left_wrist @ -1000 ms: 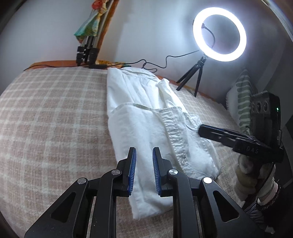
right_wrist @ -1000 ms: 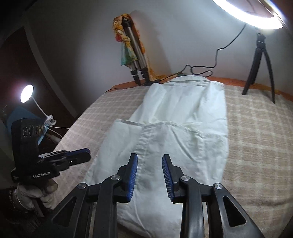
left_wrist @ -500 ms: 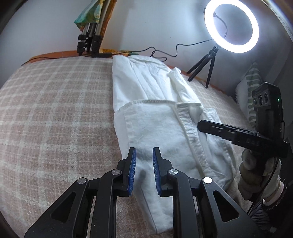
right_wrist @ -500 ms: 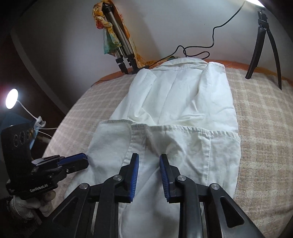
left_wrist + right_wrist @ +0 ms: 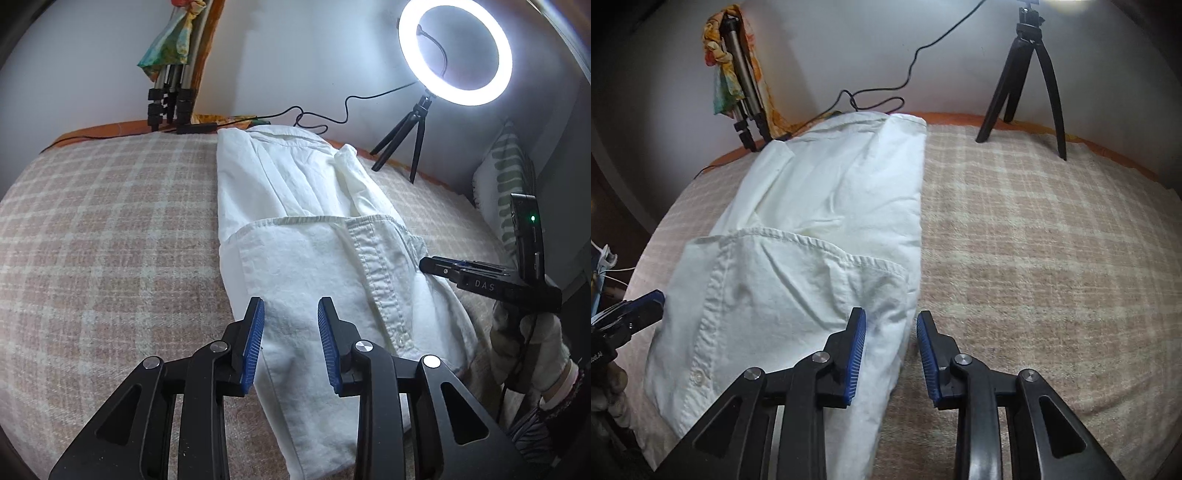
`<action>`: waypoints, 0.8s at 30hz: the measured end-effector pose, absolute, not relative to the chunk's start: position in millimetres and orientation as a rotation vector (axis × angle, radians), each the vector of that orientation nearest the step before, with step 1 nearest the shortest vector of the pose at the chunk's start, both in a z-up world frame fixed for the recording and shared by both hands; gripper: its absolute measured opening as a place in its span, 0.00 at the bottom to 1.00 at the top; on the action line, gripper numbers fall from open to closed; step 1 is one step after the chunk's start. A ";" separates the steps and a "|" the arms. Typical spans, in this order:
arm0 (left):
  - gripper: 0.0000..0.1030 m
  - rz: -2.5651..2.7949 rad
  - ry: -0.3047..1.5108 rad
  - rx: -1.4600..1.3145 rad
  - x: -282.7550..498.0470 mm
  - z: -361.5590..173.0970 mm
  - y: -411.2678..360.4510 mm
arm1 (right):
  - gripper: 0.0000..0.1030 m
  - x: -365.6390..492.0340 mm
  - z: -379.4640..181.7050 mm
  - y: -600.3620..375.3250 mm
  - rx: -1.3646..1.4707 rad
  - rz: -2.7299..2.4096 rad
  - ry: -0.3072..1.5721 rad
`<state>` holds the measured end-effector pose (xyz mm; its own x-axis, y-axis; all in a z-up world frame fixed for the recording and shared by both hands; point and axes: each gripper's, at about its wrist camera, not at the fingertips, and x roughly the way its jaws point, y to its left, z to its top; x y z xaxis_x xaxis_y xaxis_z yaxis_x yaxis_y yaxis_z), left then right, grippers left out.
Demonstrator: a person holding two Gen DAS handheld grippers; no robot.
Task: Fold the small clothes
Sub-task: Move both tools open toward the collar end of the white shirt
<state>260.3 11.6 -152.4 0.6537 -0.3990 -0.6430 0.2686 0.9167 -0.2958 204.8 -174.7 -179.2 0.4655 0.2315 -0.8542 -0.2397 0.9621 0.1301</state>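
I have both hand-held grippers, left (image 5: 290,345) and right (image 5: 891,350), released over the near end of the folded white button-up shirt (image 5: 314,266).

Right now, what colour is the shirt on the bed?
White shirt, clearest in the left wrist view.

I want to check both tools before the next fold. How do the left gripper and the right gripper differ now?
The left gripper points over the white shirt; the right gripper straddles the shirt's right edge, one finger over the checked blanket. Both are open and hold nothing.
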 end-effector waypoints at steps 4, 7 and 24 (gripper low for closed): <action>0.40 -0.354 0.756 -0.185 258.5 -150.1 21.7 | 0.29 198.9 -166.2 -192.3 -0.026 0.240 1.035; 0.40 -0.342 0.740 -0.198 255.7 -146.8 31.7 | 0.30 195.7 -157.3 -196.5 0.009 0.299 1.008; 0.48 -0.407 0.751 -0.296 347.4 -115.6 71.7 | 0.84 235.4 -109.9 -203.1 0.003 0.438 0.821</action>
<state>347.4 71.7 -115.6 0.6593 -0.4575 -0.5966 0.2502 0.8818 -0.3998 235.4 -203.1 -109.9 0.5971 0.3786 -0.7072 -0.3762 0.9108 0.1700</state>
